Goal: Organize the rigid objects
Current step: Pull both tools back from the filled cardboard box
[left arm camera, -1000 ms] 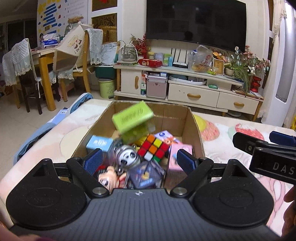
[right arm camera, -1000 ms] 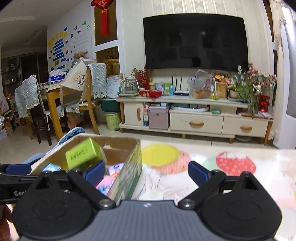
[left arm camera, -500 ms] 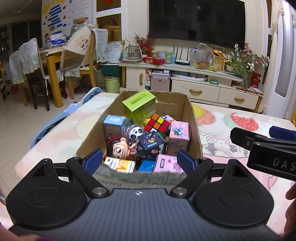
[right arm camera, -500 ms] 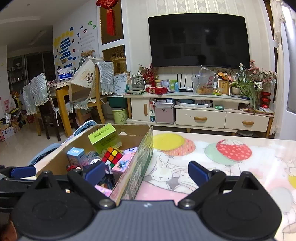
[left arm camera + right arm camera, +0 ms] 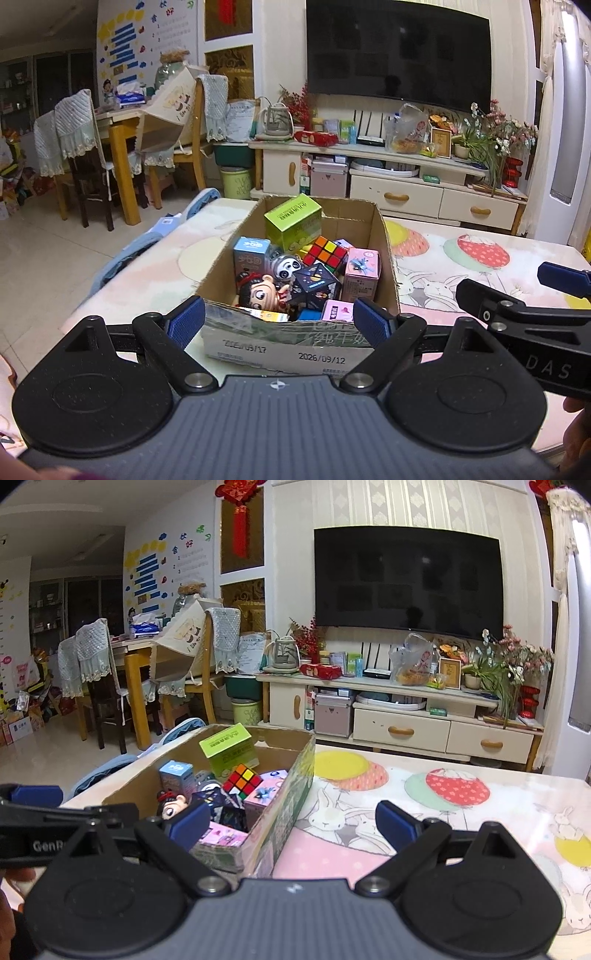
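Living-room clutter filled the background, and a table (image 5: 461, 266) covered in a pastel rabbit print was seen in front, with a cardboard box (image 5: 291, 345) set on it. Both grippers were held spread and empty — the left gripper (image 5: 277, 325) just short of the box's near wall, the right gripper (image 5: 293, 821) straddling its right-hand wall. Nothing was gripped by either.

All the rigid objects in view were found inside the box; none was seen on the cloth. Whether sorting was finished or not yet begun could not be judged.

Counted, as far as the heap allowed: one green carton (image 5: 293, 221) propped at the back, one colour cube (image 5: 325, 255), one blue carton (image 5: 252, 256), one panda figure (image 5: 285, 268), one doll head (image 5: 258, 293), one dark box (image 5: 314, 286) and two pink boxes — one upright (image 5: 362, 273), one lying flat (image 5: 338, 311). Smaller items beneath were too hidden to be counted.
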Demonstrator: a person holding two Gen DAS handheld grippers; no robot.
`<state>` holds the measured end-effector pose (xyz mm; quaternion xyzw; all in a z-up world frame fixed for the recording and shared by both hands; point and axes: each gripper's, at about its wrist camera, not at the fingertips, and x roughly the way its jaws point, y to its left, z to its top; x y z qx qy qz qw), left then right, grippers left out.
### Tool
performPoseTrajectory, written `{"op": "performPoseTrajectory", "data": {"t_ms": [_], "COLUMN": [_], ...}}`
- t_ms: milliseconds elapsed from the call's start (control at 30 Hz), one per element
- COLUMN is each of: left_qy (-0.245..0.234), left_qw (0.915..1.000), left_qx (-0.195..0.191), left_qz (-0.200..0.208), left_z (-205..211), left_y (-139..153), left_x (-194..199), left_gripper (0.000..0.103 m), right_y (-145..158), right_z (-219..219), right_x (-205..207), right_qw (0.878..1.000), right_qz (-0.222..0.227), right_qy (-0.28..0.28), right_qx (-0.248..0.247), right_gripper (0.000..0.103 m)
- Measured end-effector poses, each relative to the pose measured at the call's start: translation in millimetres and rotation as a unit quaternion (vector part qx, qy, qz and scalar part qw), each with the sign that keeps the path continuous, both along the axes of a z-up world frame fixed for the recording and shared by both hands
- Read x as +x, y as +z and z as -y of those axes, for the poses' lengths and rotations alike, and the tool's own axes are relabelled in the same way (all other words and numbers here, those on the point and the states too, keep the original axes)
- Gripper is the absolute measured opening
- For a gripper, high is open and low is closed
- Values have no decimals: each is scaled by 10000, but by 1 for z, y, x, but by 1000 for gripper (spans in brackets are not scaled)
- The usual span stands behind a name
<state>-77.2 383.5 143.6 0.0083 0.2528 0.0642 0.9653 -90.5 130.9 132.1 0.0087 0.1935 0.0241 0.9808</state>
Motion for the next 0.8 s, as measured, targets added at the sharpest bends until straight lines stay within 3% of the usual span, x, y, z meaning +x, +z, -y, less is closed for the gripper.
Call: {"op": "performPoseTrajectory", "data": {"t_ms": [300,800], "left_qy": [152,161], "left_qw": [9997,9997], "left_qx": [22,6], "left_qz": [192,163], "left_z": [4,12], "left_y": [-1,-12], "left_x": [-11,-9], "left_gripper": [103,103], "right_y": [6,-2], "right_z": [-8,-7], "right_x": [-14,-16], "right_qw": [9999,9999], "right_qz": [132,109], "right_qy": [32,-23], "right_qx": [-24,-26], "right_gripper": [97,98]}}
